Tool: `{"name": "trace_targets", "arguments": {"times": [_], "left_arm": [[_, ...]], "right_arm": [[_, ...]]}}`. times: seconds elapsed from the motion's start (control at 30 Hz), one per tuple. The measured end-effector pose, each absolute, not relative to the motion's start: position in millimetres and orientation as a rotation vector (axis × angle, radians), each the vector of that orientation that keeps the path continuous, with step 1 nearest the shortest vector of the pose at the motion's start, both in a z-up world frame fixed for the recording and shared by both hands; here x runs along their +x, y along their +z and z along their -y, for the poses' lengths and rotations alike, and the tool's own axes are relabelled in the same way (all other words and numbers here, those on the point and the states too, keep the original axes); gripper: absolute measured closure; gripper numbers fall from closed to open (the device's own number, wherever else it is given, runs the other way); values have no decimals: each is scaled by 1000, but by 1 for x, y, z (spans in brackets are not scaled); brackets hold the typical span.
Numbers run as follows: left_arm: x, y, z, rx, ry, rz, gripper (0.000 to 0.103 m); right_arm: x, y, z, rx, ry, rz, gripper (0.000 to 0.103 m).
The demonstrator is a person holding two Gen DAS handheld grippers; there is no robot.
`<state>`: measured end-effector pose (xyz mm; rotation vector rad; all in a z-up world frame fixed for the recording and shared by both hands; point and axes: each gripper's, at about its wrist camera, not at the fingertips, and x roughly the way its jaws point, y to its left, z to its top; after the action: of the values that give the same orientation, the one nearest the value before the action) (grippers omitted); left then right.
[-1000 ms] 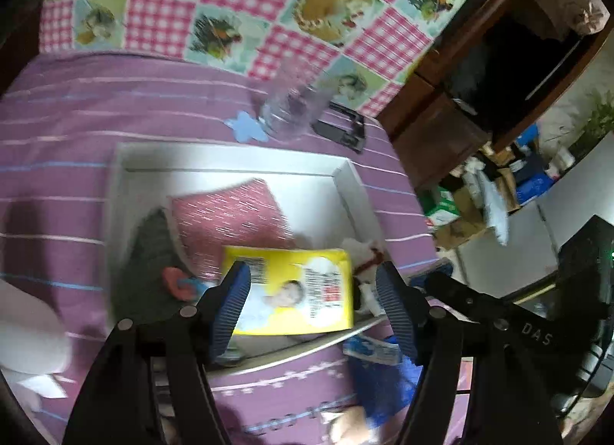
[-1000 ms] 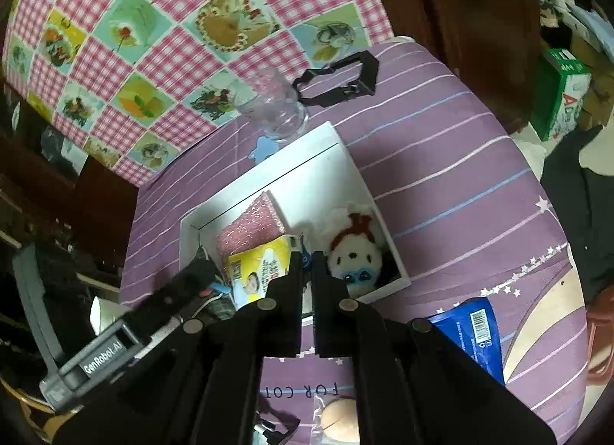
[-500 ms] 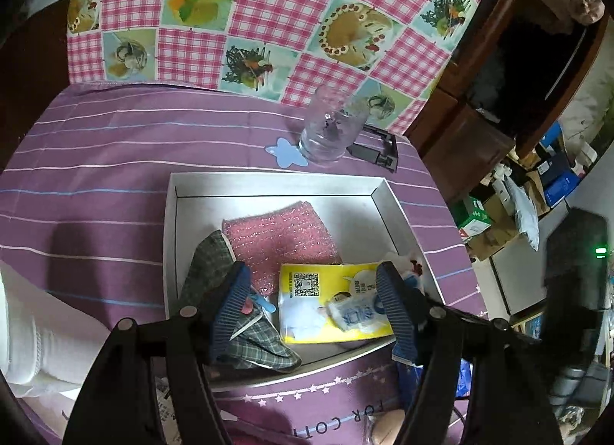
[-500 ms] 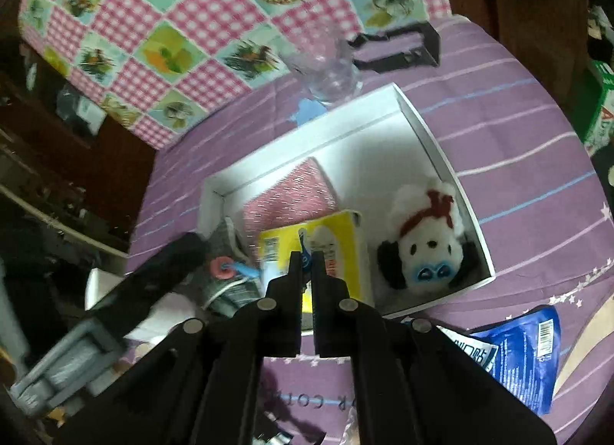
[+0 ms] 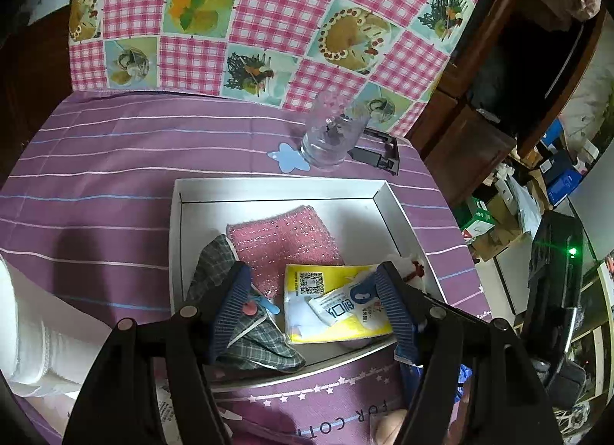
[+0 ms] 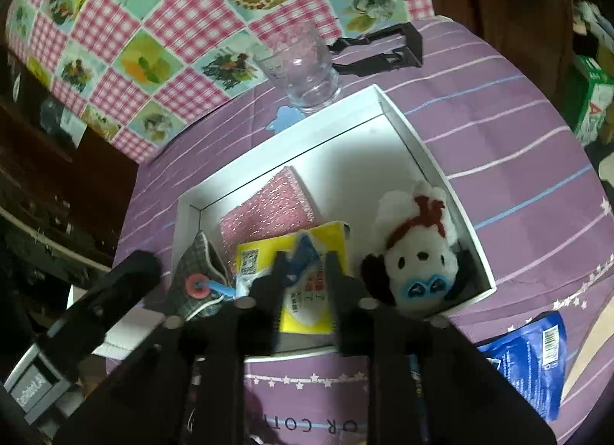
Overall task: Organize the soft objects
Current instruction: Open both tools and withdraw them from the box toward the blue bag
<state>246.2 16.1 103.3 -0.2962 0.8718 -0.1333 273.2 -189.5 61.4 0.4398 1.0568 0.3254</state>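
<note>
An open white box [image 5: 176, 238] [image 6: 422, 145] on the purple striped cloth holds a pink glittery cloth [image 5: 284, 238] [image 6: 268, 203], a plaid pouch [image 5: 215, 268] [image 6: 195, 264], a yellow pack [image 5: 307, 284] [image 6: 326, 238] and a white plush toy [image 6: 418, 253]. A small blue-and-white sachet [image 5: 345, 303] [image 6: 303, 253] lies on the yellow pack. My right gripper [image 6: 307, 274] hangs just over it with its jaws opening, the sachet between them, and the pads do not press it. My left gripper [image 5: 312, 291] is open above the box's near side, holding nothing.
Behind the box stand a clear glass [image 5: 332, 138] [image 6: 303, 65], a pale blue star-shaped coaster [image 5: 288, 157] and a black clip [image 5: 380, 153] [image 6: 383, 50]. A blue packet [image 6: 533, 360] lies on the cloth at the near right. A checked pink cloth [image 5: 268, 15] covers the back.
My right gripper came down closer to the box, and its shut jaws have parted, leaving the small sachet on the yellow pack. The left gripper stays open in much the same place.
</note>
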Motion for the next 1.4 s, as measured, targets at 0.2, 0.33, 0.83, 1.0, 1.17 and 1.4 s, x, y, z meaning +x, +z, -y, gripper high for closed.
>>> {"name": "trace_targets", "arguments": {"times": [0.2, 0.33, 0.83, 1.0, 1.17, 1.4], "left_arm": [[242, 107, -16, -281, -109, -852, 35], [240, 109, -15, -267, -85, -832, 35], [222, 122, 2, -181, -46, -800, 35], [212, 134, 13, -151, -73, -781, 35], [204, 145, 19, -135, -96, -775, 27], [200, 151, 25, -118, -110, -832, 27]], "right_arm": [[273, 64, 202, 475, 278, -1045, 63], [272, 70, 211, 472, 242, -1042, 62], [255, 99, 224, 480, 256, -1086, 62], [237, 130, 227, 417, 178, -989, 62], [221, 154, 234, 390, 20, -916, 62], [229, 136, 250, 483, -16, -1067, 62]]}}
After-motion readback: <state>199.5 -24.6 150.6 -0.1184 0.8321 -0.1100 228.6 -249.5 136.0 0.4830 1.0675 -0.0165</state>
